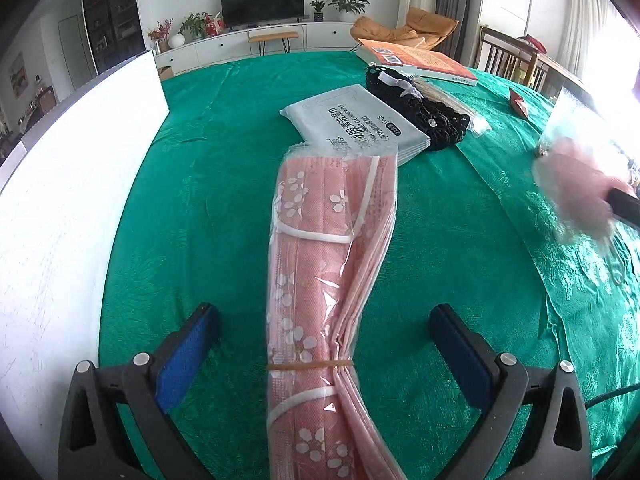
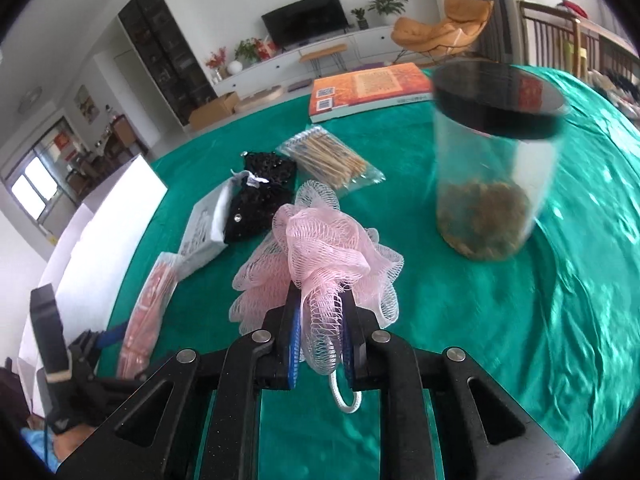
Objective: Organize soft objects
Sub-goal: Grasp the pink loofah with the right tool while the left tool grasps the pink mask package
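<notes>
In the right wrist view, the right gripper [image 2: 320,320] is seen pinching a pink mesh bath pouf [image 2: 320,240] — the netting is squeezed between the two blue-padded fingers [image 2: 295,340], and a white cord loop [image 2: 344,396] hangs below them. The pouf is held above the green cloth of the table [image 2: 520,320], not resting on it.

In the left wrist view, the left gripper [image 1: 324,352] is held with its fingers spread wide on either side of a pack of pink flowered face masks [image 1: 320,260]. The pack lies lengthwise on the table, wrapped in clear plastic and bound near its close end by a rubber band [image 1: 310,365]. No contact between the blue pads [image 1: 188,356] and the pack can be made out.

Just beyond the masks, a flat grey packet with printed text [image 1: 356,120] is found, its near corner overlapped by the far end of the mask pack. Touching its far side lies a black beaded pouch [image 1: 424,112] with a white ribbon, and beside that a clear bag of wooden sticks [image 2: 328,158].

To the right, a clear jar with a black lid [image 2: 492,152] stands on the table — blurred, with brownish contents at its bottom. At the far edge an orange book [image 2: 368,88] lies flat. A white board [image 1: 60,200] stands along the left side of the table.
</notes>
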Motion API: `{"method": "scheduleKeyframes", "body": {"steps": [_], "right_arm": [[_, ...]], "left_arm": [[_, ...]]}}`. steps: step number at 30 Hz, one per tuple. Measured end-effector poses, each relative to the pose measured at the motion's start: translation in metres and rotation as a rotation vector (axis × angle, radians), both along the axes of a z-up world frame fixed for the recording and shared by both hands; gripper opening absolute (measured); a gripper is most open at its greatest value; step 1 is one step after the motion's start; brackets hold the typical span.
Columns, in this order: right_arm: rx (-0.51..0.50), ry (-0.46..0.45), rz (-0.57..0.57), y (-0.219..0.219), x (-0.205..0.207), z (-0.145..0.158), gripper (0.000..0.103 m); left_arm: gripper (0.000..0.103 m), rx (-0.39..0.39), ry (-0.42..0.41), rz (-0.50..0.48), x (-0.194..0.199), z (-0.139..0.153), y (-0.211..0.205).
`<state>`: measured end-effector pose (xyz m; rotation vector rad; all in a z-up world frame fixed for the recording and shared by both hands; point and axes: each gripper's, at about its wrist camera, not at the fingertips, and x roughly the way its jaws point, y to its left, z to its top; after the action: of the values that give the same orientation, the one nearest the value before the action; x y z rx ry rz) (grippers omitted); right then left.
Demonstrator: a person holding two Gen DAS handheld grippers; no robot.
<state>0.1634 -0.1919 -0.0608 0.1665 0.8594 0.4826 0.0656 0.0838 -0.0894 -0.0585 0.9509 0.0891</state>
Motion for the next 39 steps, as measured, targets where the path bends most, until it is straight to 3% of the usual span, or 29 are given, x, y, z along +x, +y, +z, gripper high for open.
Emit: {"method": "scheduleKeyframes", "body": {"steps": [6, 8, 9, 10, 12, 15, 22, 25, 29, 35, 39], "right_arm": [[-0.095, -0.18, -0.344, -0.071, -0.043, 0.016, 0.018], [-0.135, -0.211, -0.375, -0.079, -0.034, 0.012, 0.028], [-0.157, -0.183, -0.369, -0.08, -0.027, 0.002, 0.039], [-0.153, -0.129, -0.365, -0.081, -0.02, -0.009, 0.057], [-0.065, -0.003, -0.379, -0.092, -0.009, -0.024, 0.065], [-0.071, 0.033, -0.423, -0.097, -0.006, -0.029, 0.075], [-0.088, 0.002, -0.474, -0.109, -0.005, -0.025, 0.075], [-0.17, -0.022, -0.531, -0.121, 0.017, -0.024, 0.074], [-0.168, -0.015, -0.547, -0.136, 0.049, -0.018, 0.073], [-0.152, -0.064, -0.529, -0.121, 0.007, -0.019, 0.075], [-0.136, -0.032, -0.493, -0.115, -0.002, -0.022, 0.075]], "left_arm": [[0.103, 0.0, 0.0, 0.0, 0.0, 0.0, 0.0], [0.103, 0.0, 0.0, 0.0, 0.0, 0.0, 0.0], [0.103, 0.0, 0.0, 0.0, 0.0, 0.0, 0.0], [0.103, 0.0, 0.0, 0.0, 0.0, 0.0, 0.0], [0.103, 0.0, 0.0, 0.0, 0.0, 0.0, 0.0], [0.103, 0.0, 0.0, 0.0, 0.0, 0.0, 0.0], [0.103, 0.0, 0.0, 0.001, 0.0, 0.0, 0.0], [0.103, 0.0, 0.0, 0.001, 0.0, 0.0, 0.0], [0.103, 0.0, 0.0, 0.001, 0.0, 0.0, 0.0], [0.103, 0.0, -0.001, 0.001, 0.0, -0.001, 0.0], [0.103, 0.0, -0.001, 0.001, 0.001, 0.0, 0.0]]}}
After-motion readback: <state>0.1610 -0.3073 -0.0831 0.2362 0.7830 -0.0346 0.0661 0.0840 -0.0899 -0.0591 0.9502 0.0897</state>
